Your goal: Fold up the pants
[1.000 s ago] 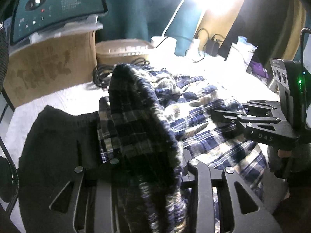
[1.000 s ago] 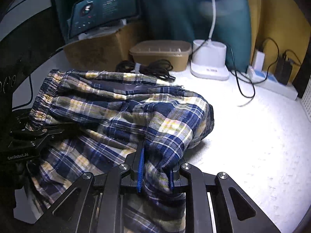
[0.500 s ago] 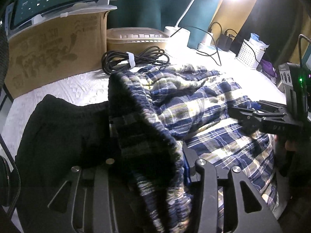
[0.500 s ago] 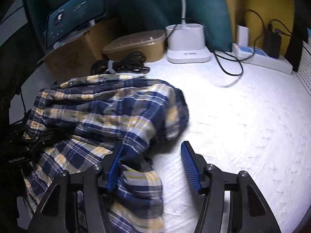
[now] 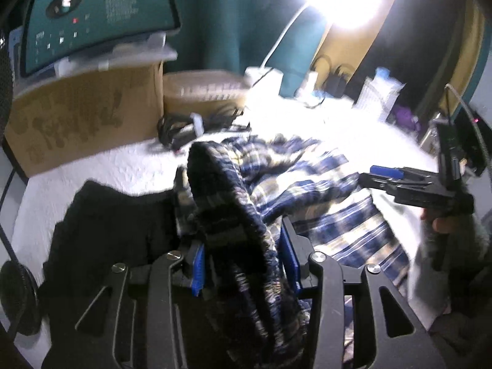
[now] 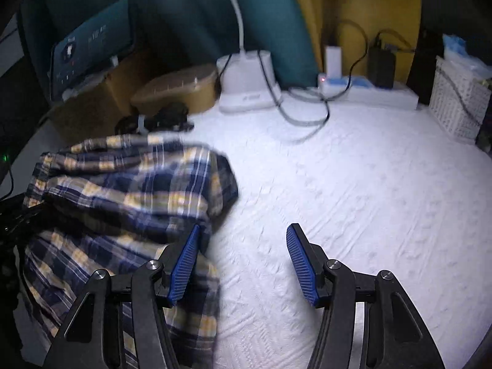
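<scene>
Plaid pants (image 6: 129, 190) heaped in a soft bundle on the white textured bedcover (image 6: 353, 203), beside a black garment (image 5: 101, 230) lying flat to the left in the left wrist view. Left gripper (image 5: 243, 264) parted around the gathered elastic waistband, which rises in a thick ribbed arch between the blue pads; whether the pads press the cloth or just flank it, impossible to tell. Right gripper (image 6: 243, 264) standing wide and empty over bare cover, its left pad just at the edge of the plaid bundle, nothing between the jaws. Step in hand, judged: one fold laid, grips being reset for the next. To do it well: take the free edge low and near a corner, pinch through all layers at once, lift only enough to clear the cover, and carry both sides evenly so the plaid stripes stay parallel and no layer slides. Thin woven cotton by the look, blue, cream and yellow checks, limp and creasing readily; waistband bulkier and springy, likely to bunch. Bedcover quilted and grippy-looking, liable to drag on the cloth.
</scene>
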`<state>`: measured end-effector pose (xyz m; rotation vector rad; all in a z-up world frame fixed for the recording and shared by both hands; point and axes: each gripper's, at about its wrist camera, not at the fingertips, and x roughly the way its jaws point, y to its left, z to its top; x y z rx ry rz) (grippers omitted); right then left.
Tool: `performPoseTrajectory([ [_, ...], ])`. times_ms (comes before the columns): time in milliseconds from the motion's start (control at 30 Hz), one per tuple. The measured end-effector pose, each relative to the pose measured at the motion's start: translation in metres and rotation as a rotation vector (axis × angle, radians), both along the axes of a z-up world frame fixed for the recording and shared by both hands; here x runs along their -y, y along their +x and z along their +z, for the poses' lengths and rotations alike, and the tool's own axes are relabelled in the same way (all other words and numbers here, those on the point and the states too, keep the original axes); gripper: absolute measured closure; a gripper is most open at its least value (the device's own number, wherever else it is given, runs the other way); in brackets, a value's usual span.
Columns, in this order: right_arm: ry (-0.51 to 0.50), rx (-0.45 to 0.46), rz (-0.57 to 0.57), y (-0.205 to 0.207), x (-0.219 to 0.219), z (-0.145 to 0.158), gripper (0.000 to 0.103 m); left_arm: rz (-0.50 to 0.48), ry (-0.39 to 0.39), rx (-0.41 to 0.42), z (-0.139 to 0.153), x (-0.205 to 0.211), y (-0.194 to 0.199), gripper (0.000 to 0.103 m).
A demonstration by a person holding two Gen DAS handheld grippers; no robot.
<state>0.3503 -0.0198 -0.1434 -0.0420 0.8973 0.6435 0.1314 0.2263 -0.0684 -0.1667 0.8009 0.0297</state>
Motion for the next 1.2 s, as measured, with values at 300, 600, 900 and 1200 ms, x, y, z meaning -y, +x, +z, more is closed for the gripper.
performPoseTrajectory([
  [300, -0.032, 0.013, 0.027, 0.025, -0.028, -0.006, 0.044, 0.015, -0.021, 0.011, 0.006, -0.004, 0.018, 0.060],
  [600, -0.044, -0.007, 0.034, 0.037, -0.033, -0.026, 0.044, 0.077, 0.022, -0.120, -0.030, -0.017, 0.023, 0.060],
  [900, -0.039, 0.011, 0.015, 0.033, -0.028, -0.017, 0.044, 0.026, 0.019, 0.002, 0.006, -0.005, 0.002, 0.045],
  [1200, -0.029, 0.027, 0.033, 0.020, -0.027, -0.005, 0.044, 0.056, 0.037, 0.065, 0.017, -0.008, 0.010, 0.041],
])
